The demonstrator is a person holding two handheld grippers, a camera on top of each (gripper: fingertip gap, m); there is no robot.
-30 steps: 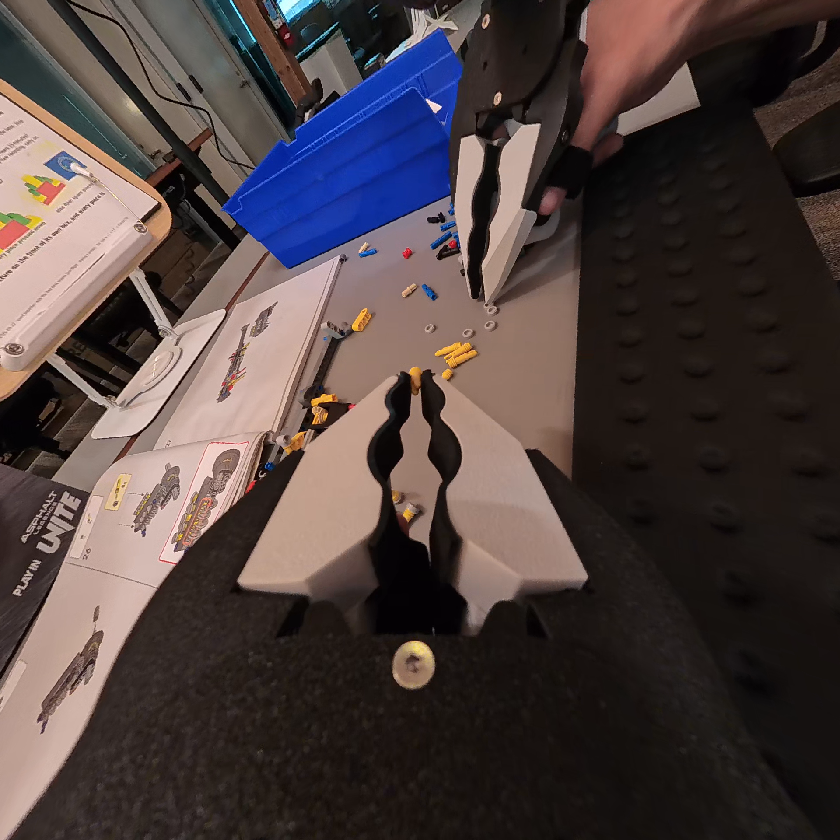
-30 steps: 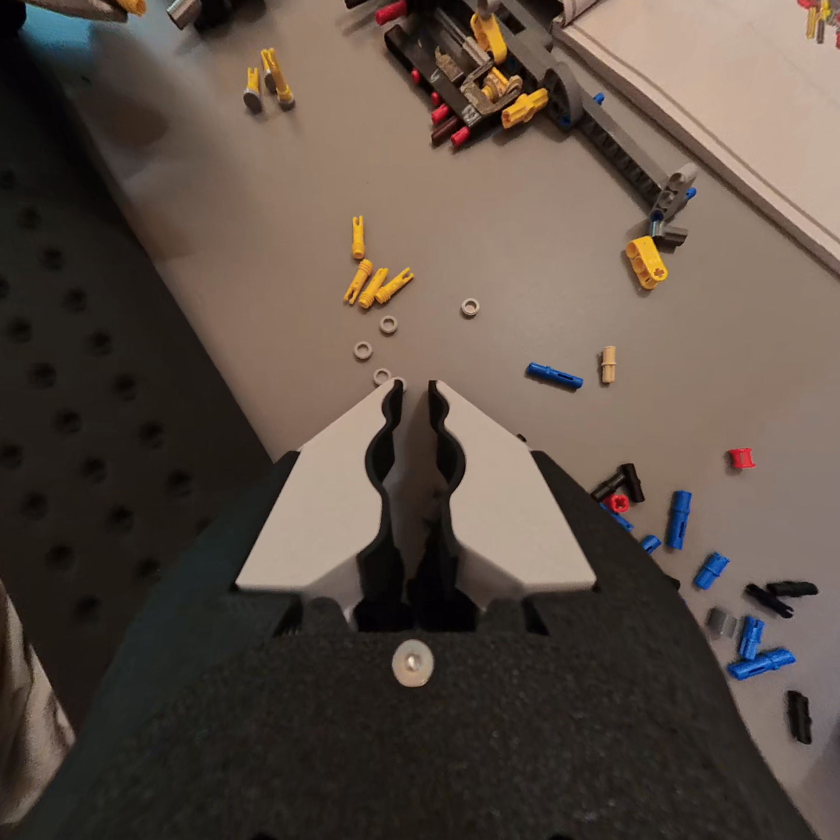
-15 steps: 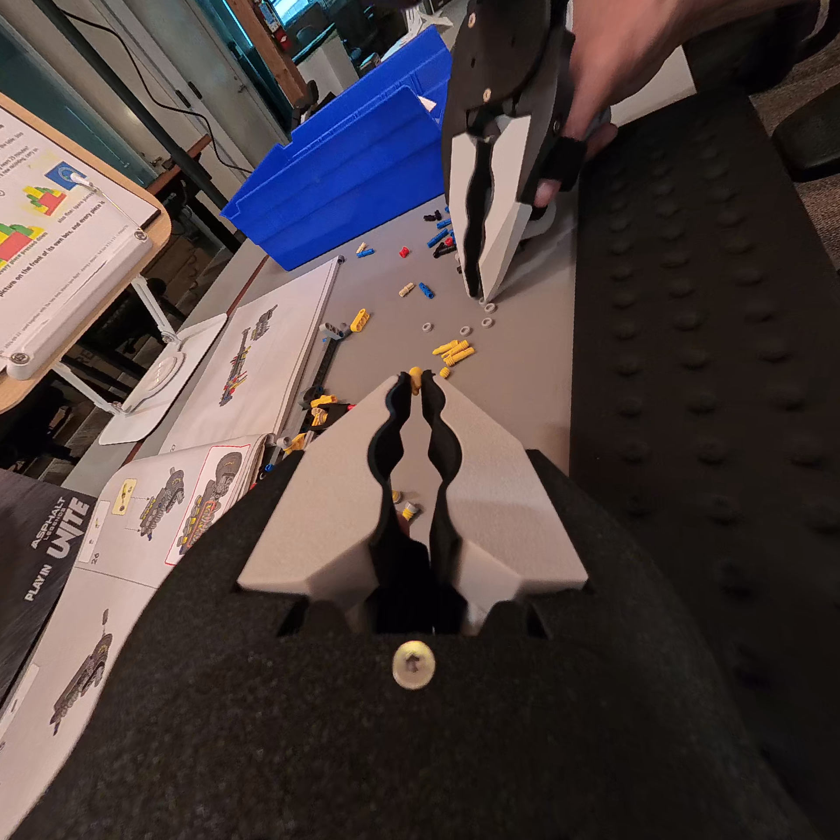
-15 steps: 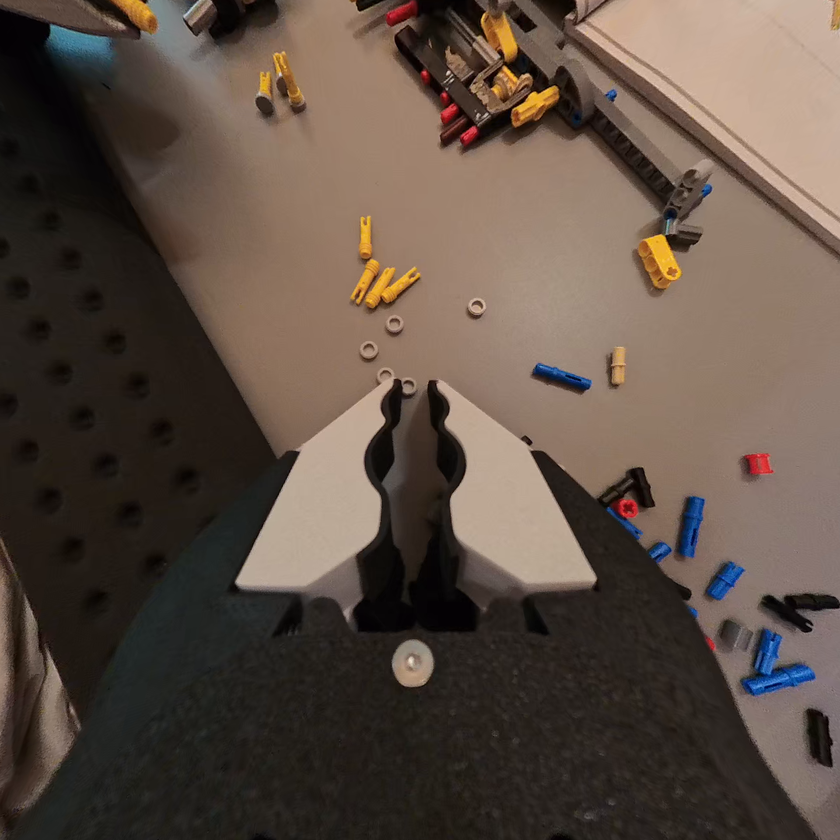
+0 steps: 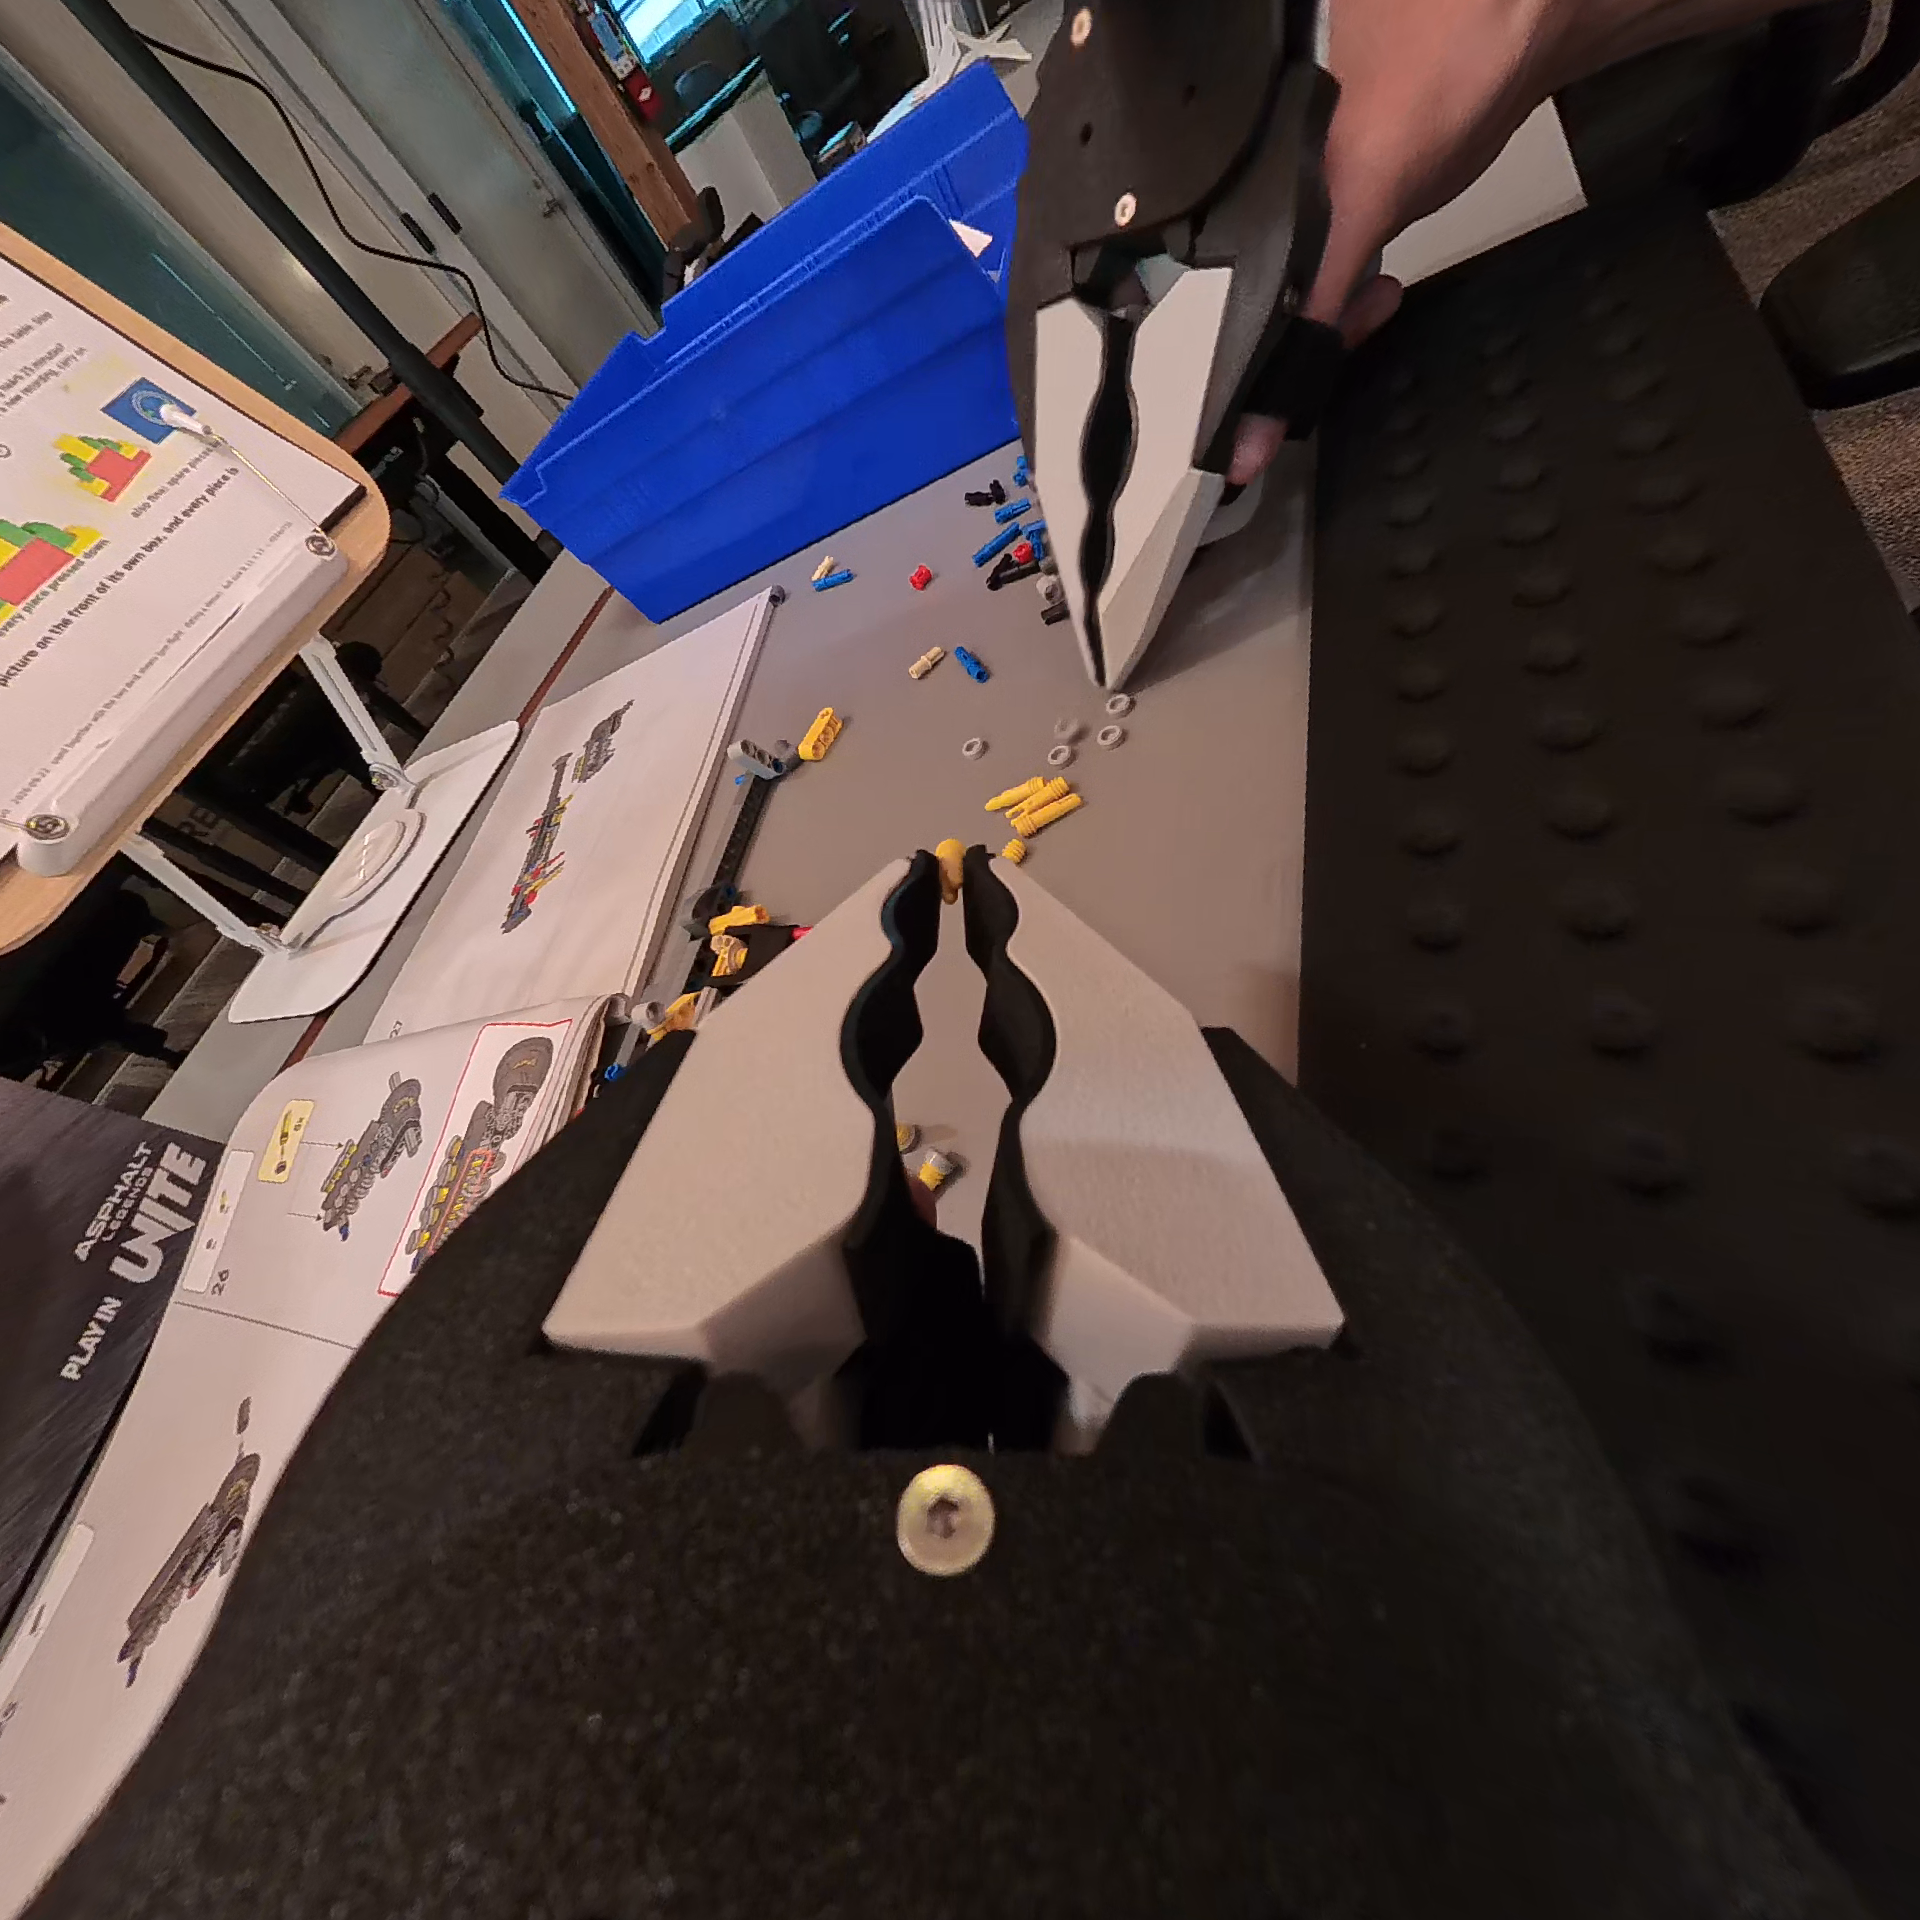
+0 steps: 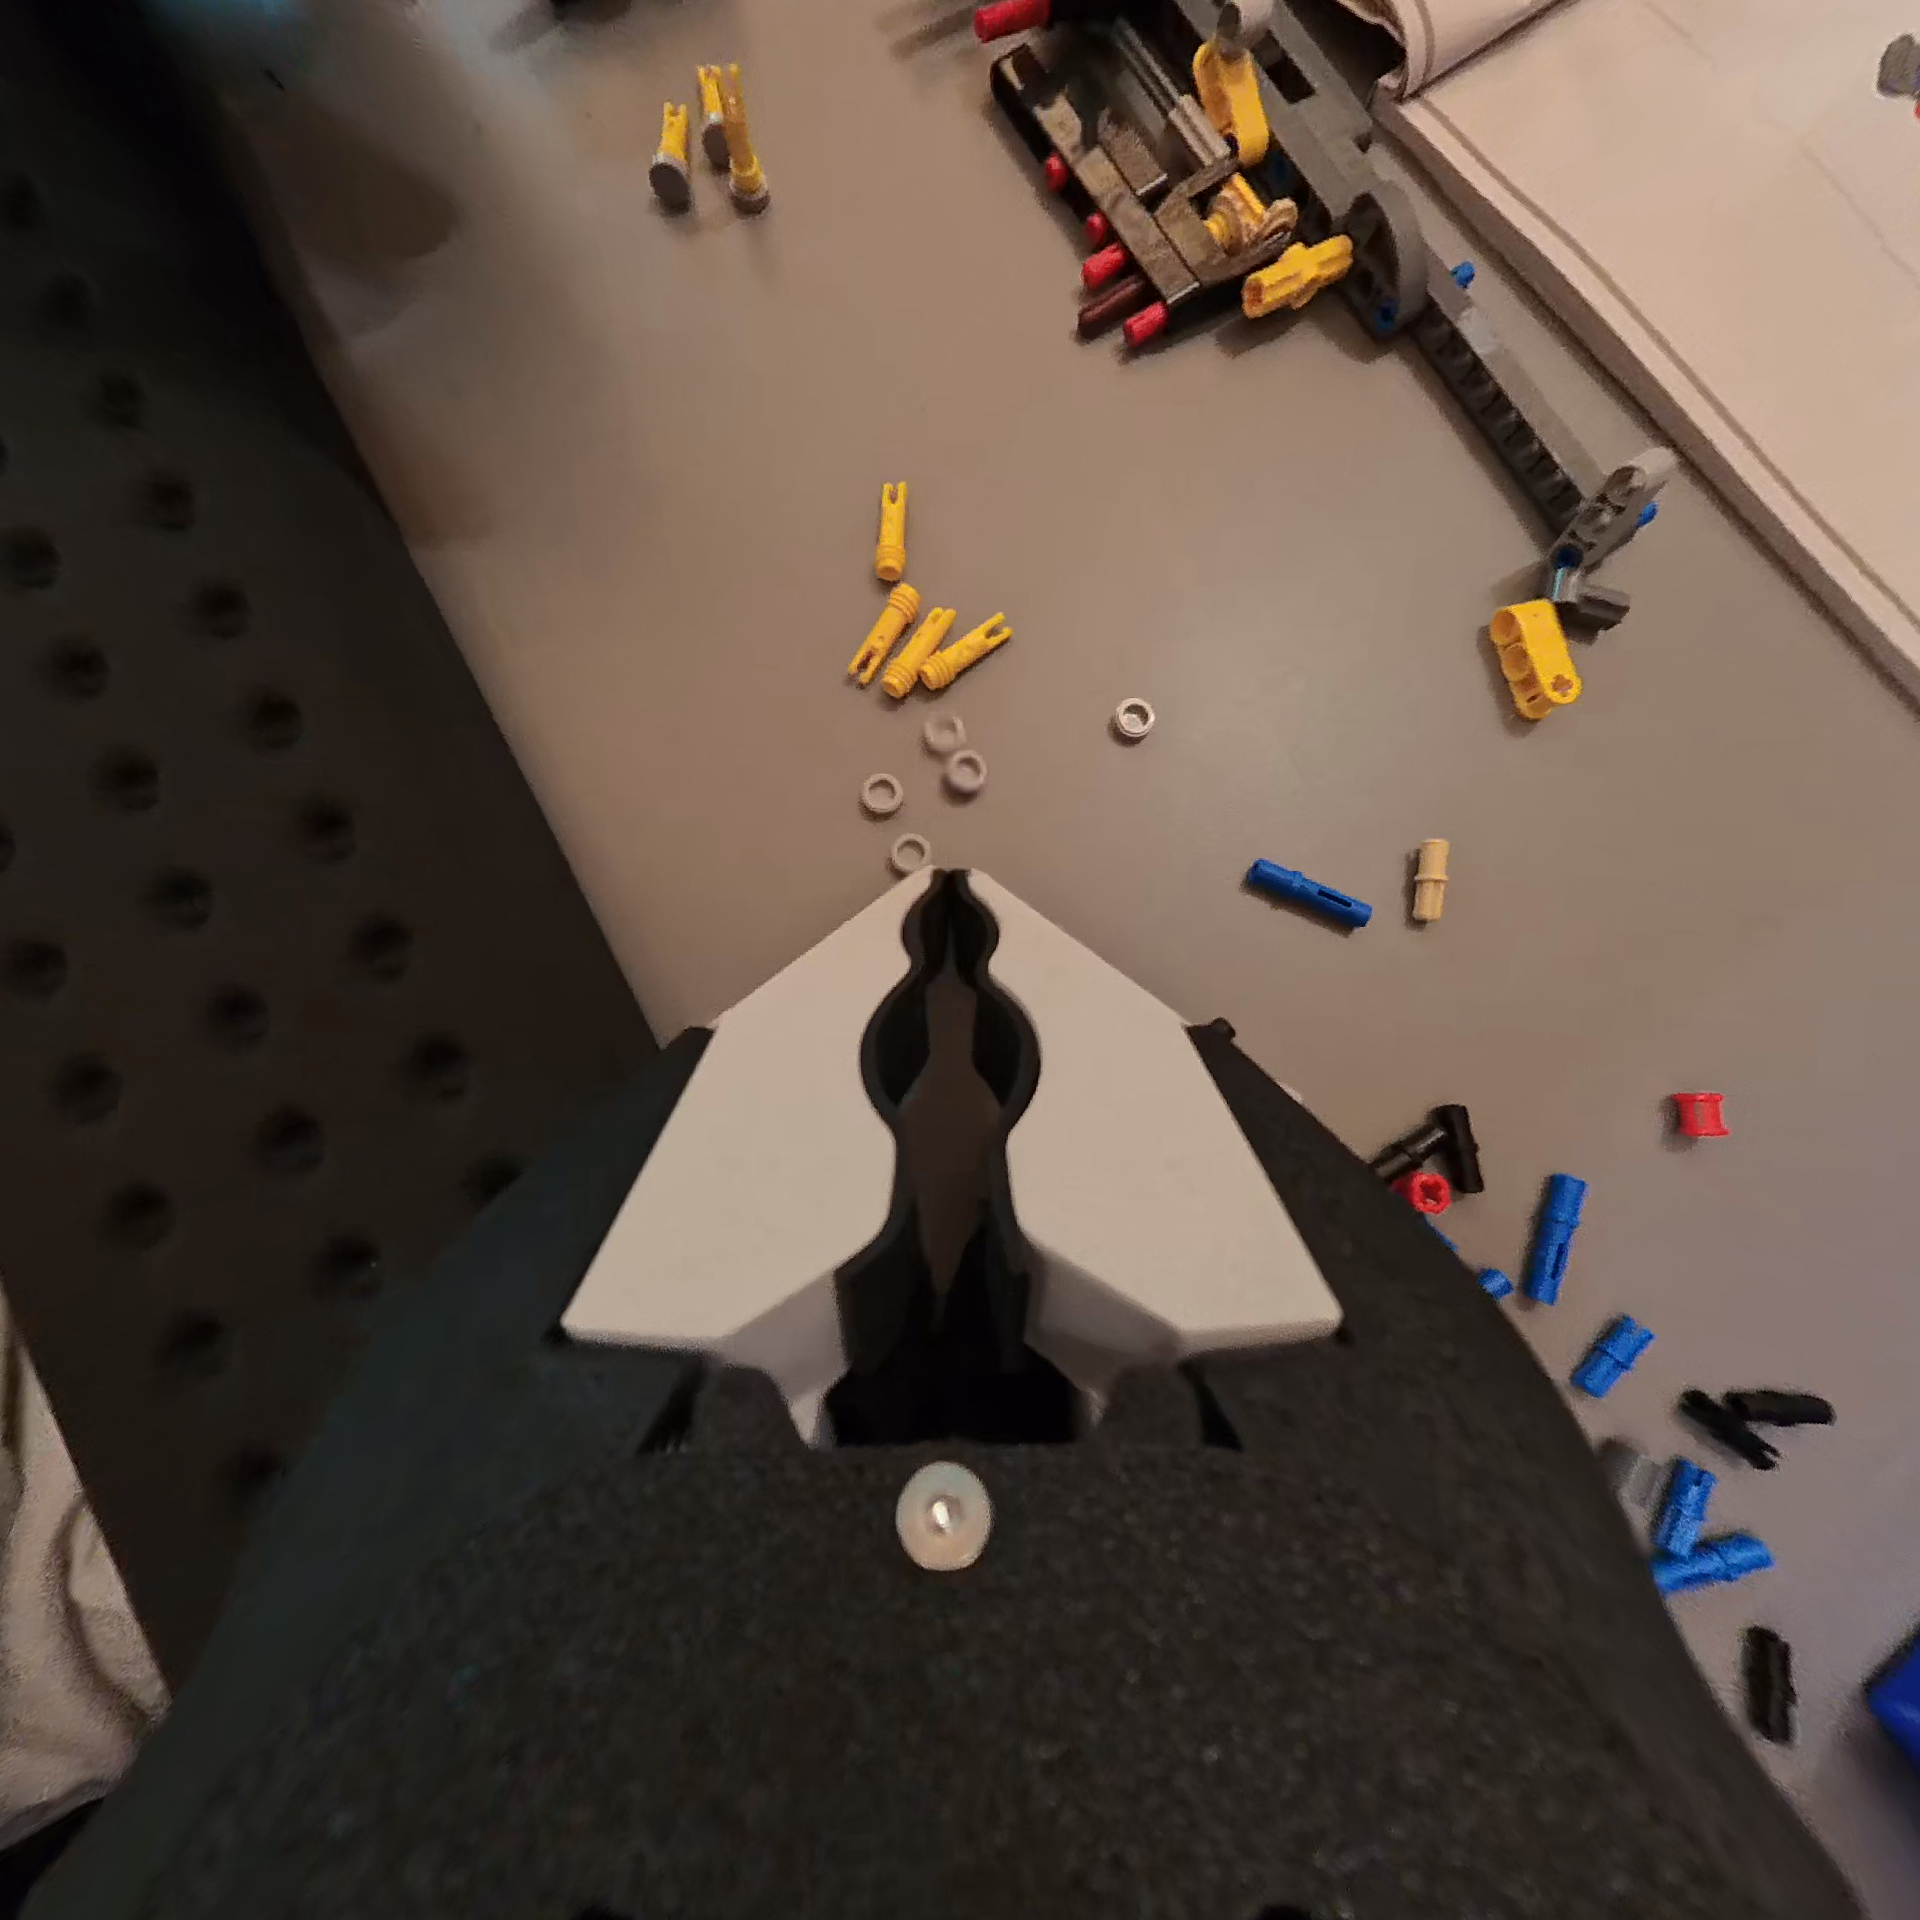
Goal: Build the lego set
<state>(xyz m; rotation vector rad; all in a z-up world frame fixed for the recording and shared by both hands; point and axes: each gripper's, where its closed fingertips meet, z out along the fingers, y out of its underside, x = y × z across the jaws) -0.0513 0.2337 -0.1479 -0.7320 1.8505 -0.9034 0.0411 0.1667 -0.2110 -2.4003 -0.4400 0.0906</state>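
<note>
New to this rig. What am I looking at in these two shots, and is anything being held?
There is no robot here. A person holds a pair of hand-operated tongs in each hand, and each pair carries a camera looking forward along its fingers, so each picture is one pair's own view.

The left tongs pinch a small yellow pin at their tips. The same picture shows the right tongs farther off, held by a hand, tips down at the grey table.

The right tongs' own view shows their tips closed beside some small grey rings; whether they caught one is not visible.

On the table lie loose yellow pins, blue pins, a partly built model, an open instruction booklet and a blue bin.
</note>
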